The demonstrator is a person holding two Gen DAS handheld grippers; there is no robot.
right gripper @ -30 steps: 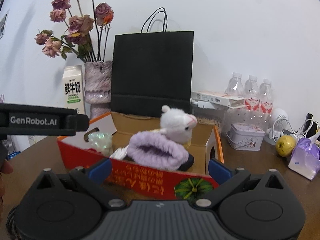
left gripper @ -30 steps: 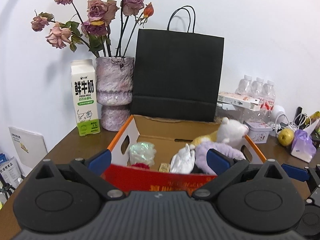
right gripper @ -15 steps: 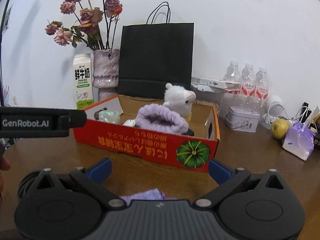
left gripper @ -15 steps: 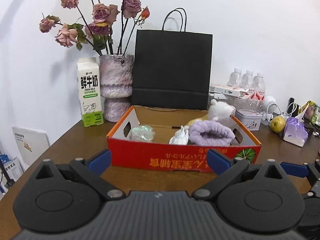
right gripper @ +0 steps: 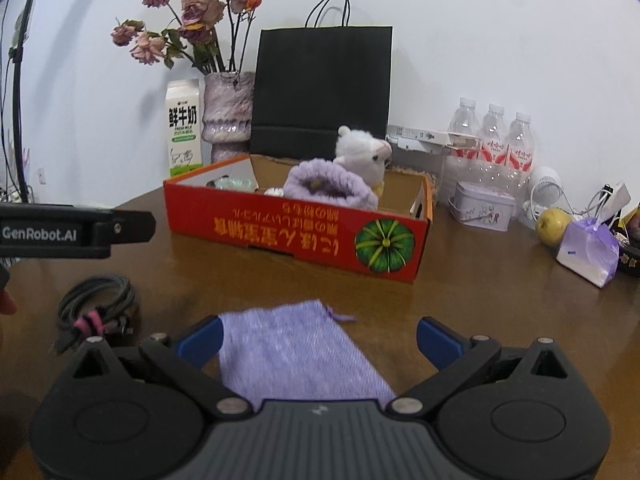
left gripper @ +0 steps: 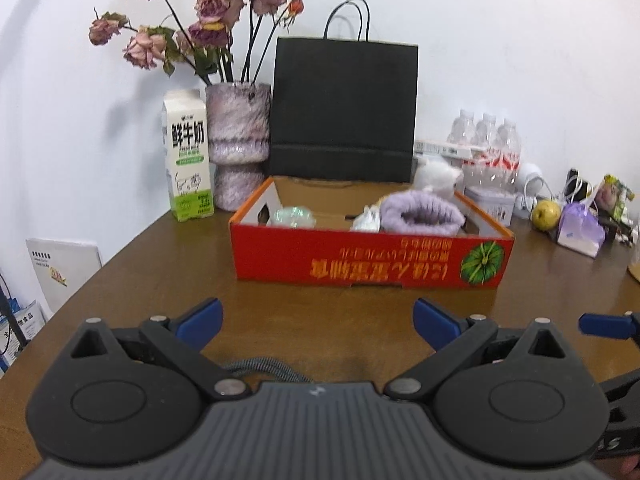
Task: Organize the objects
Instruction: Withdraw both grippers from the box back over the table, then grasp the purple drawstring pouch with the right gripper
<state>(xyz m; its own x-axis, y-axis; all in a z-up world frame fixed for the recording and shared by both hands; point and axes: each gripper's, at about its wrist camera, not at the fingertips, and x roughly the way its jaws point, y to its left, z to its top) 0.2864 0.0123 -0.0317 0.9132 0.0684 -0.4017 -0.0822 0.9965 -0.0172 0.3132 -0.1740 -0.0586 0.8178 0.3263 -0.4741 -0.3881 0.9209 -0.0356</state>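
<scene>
Even, bright indoor light; soft shadows of the dried pink roses [left gripper: 208,20] fall on the white wall [right gripper: 480,40]; fisheye curvature and dark corners; slight blur.

Your two grippers now pulled well back from the red box [left gripper: 370,256], lilac pouch [right gripper: 296,354] and coiled cable [right gripper: 96,306] newly in view.
</scene>
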